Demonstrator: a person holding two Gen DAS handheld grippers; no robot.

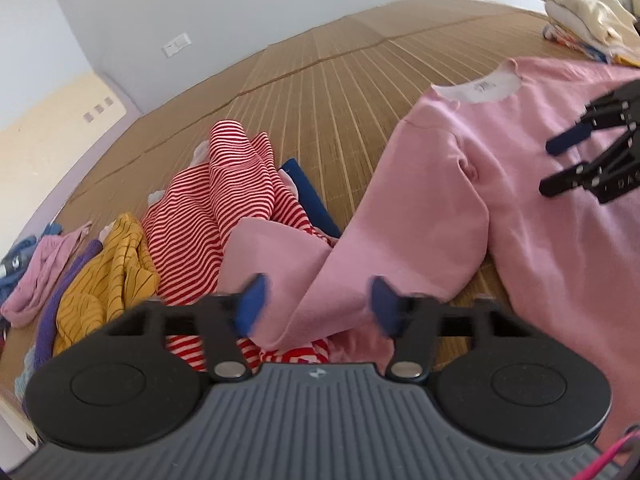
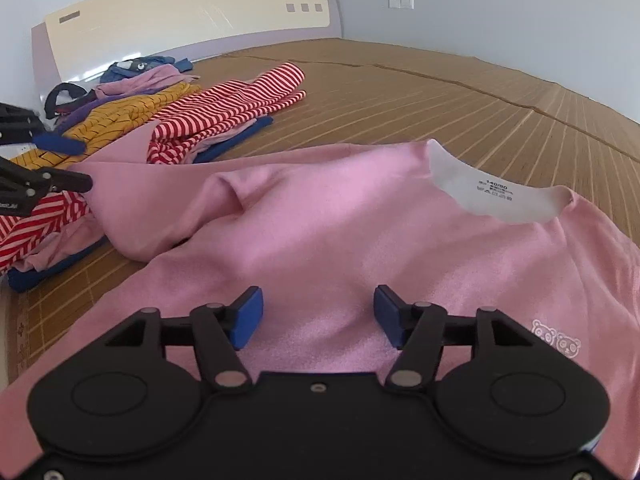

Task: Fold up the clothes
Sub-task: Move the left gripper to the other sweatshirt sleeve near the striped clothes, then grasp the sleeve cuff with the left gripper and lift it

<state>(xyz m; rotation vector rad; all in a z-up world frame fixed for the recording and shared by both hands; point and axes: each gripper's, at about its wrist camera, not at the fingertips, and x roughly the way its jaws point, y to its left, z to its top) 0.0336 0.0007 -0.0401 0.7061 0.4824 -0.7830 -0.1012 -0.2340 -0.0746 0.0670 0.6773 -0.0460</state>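
While the pink long-sleeved cotton sweatshirt (image 2: 360,240) lies flat and unfolded on the bamboo-mat bed (image 2: 460,96), both grippers gape empty: left gripper (image 1: 316,304) around its sleeve, right gripper (image 2: 318,316) over its chest. A folded cream stack (image 1: 584,16) is done; the crumpled red-striped heap (image 1: 216,200) remains.

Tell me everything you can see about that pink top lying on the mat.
The pink top is a long-sleeved sweatshirt of soft, fleecy-looking fabric, lying spread front-up on the bamboo mat. Its white inner neck bears a printed size label, and two small white bear faces mark the chest. One sleeve stretches out over the striped red garment. The open left tool straddles that sleeve; the open right tool hovers over the body.
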